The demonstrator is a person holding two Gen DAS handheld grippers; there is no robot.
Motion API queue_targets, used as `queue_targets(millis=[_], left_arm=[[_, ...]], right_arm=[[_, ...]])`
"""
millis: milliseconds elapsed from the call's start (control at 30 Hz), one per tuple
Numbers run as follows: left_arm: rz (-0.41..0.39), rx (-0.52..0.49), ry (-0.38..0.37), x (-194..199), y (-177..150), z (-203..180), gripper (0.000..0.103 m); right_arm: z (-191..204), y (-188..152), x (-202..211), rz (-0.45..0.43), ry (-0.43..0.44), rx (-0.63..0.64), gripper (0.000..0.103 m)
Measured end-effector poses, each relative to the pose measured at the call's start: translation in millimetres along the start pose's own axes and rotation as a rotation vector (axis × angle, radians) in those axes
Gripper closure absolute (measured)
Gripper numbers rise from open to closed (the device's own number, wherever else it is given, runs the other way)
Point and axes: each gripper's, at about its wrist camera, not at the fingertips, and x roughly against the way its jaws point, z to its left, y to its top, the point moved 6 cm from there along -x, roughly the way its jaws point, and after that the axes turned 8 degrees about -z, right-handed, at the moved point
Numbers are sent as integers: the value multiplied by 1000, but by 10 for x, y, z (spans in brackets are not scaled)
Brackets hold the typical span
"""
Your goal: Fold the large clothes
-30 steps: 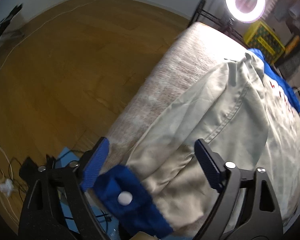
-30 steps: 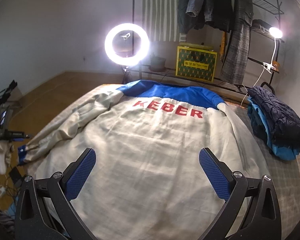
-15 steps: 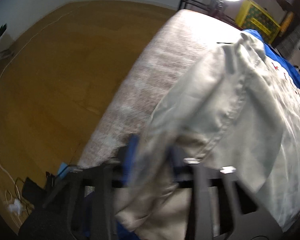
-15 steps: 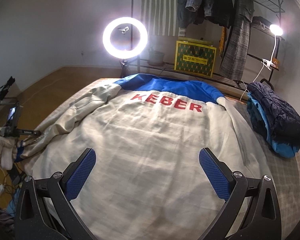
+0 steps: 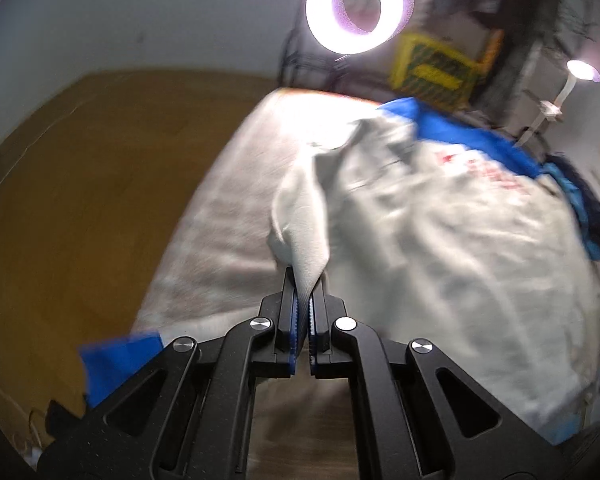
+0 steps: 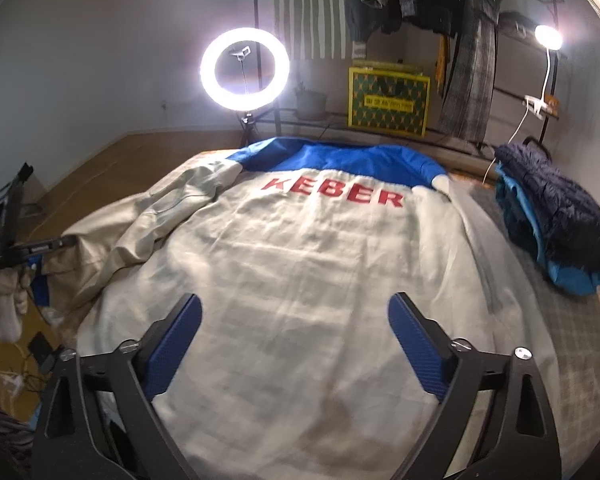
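A large cream jacket point(image 6: 320, 264) with a blue yoke and red "KEBER" lettering lies back-up on the bed. My left gripper point(image 5: 303, 280) is shut on the jacket's left sleeve point(image 5: 300, 216) and holds it lifted above the bed's left side; the blue cuff point(image 5: 120, 356) hangs below. In the right wrist view the left gripper point(image 6: 66, 242) shows at the far left holding that sleeve point(image 6: 148, 220). My right gripper point(image 6: 296, 340) is open and empty above the jacket's lower back.
The bed point(image 5: 236, 184) has a grey cover; wooden floor point(image 5: 80, 184) lies to its left. A folded dark and blue garment pile point(image 6: 556, 220) sits at the bed's right. A ring light point(image 6: 245, 69), yellow box point(image 6: 388, 100) and clothes rack point(image 6: 440, 8) stand behind.
My left gripper has closed on the sleeve near the cuff and lifted it, swinging toward the jacket body. The right gripper stays open and has barely moved.
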Motion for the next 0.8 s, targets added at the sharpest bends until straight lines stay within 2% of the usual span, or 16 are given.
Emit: queue_targets(millis=[133, 200, 267, 400, 533, 600, 667, 733, 800], left_arm=[[-51, -73, -107, 247, 125, -611, 102], [-42, -119, -171, 349, 50, -947, 102], [-21, -192, -214, 399, -100, -1288, 102], [25, -355, -263, 378, -463, -1848, 102], [99, -408, -297, 315, -678, -2090, 102], [106, -417, -306, 354, -726, -2135, 96], [110, -423, -354, 493, -800, -2180, 78], [110, -422, -402, 638, -878, -2255, 69], [123, -413, -440, 747, -961, -2343, 66]], right_arm=[[-33, -59, -23, 42, 52, -65, 37], [-69, -96, -38, 60, 58, -94, 46], [-120, -131, -58, 77, 61, -124, 52], [-212, -206, -95, 112, 74, -190, 53], [-220, -255, -116, 141, 105, -219, 52], [-204, -285, -119, 152, 113, -218, 52], [-180, -326, -122, 169, 128, -219, 52], [-165, -362, -130, 186, 145, -223, 52], [-124, -406, -142, 203, 159, -223, 52]])
